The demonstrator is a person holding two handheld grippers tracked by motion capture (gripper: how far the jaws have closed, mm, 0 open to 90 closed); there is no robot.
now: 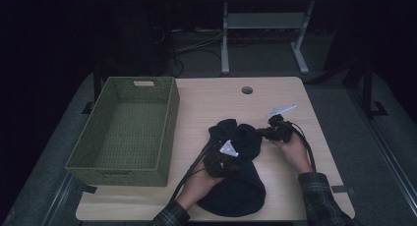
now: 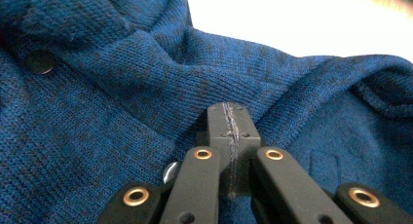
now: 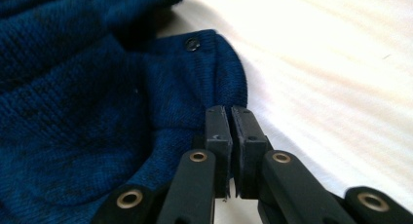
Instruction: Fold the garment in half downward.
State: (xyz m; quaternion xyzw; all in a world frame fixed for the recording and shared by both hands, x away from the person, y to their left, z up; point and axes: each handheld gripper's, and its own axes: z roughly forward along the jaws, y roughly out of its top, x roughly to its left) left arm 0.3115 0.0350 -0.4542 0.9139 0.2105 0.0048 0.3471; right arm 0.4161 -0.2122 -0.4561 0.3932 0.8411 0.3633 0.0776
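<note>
On the table (image 1: pixel 290 186), near its front edge and right of the basket (image 1: pixel 125 130), lies a dark blue knit garment (image 1: pixel 236 186), bunched into a rounded heap that narrows toward the far end. The green woven basket sits at the table's left side, well apart from the garment's bulk, with a slot handle in its far wall. The left gripper (image 1: pixel 220 163) rests on the middle of the garment, the person's left hand (image 1: pixel 199 184) behind it and a plaid sleeve (image 1: pixel 169 217) at the bottom edge of the high view. In the left gripper view the fingers (image 2: pixel 217 131) are pressed fully together, with thin fibres of the blue knit caught along the seam between them, so they appear clenched on a pinch of the cloth; a dark snap button (image 2: pixel 40 62) shows on the fabric at upper left. The right gripper (image 1: pixel 272 131) sits at the garment's far right edge, held by the right hand (image 1: pixel 295 152). In the right gripper view its fingers (image 3: pixel 216 131) are closed with only a hairline gap, tips at the rounded hem of the knit; whether cloth is actually caught between them I cannot tell. A second snap (image 3: pixel 192 44) sits on that hem, just beside the pale tabletop.
</note>
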